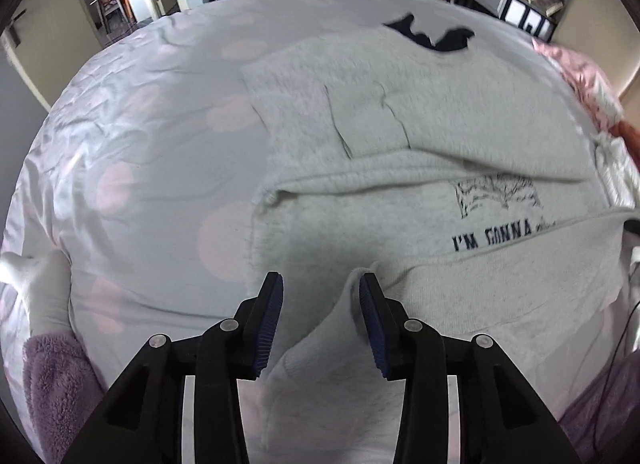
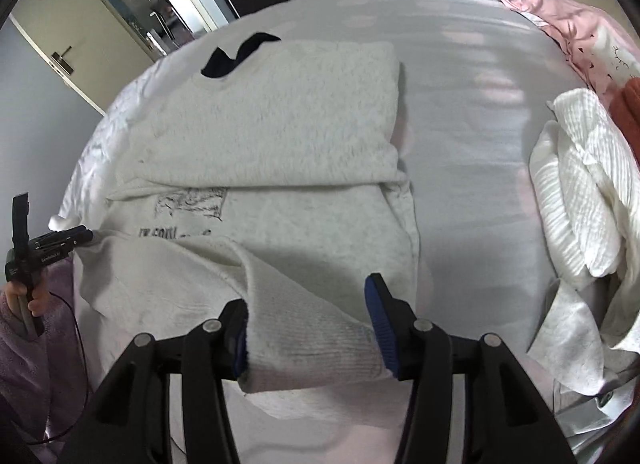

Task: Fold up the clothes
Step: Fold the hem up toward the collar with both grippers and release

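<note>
A light grey sweatshirt [image 1: 360, 215] with a black "I'M GONNA" print lies partly folded on the bed, a fleecy panel doubled over its far half. One sleeve [image 1: 500, 284] crosses the print. My left gripper [image 1: 320, 296] is open just above the near edge, and a fold of fabric rests against its right finger. In the right wrist view the same sweatshirt [image 2: 280, 123] fills the middle. The ribbed sleeve cuff [image 2: 320, 344] lies between the wide-apart fingers of my right gripper [image 2: 307, 296], which is open. The left gripper [image 2: 24, 252] shows at the far left, held by a hand.
The bed has a white sheet [image 1: 140, 135] with pale pink dots. A navy garment [image 2: 236, 53] pokes out beyond the sweatshirt's far edge. A white waffle cloth [image 2: 580, 183] and pink bedding [image 2: 576, 31] lie to the right. A purple fleece sleeve [image 1: 56, 376] is at lower left.
</note>
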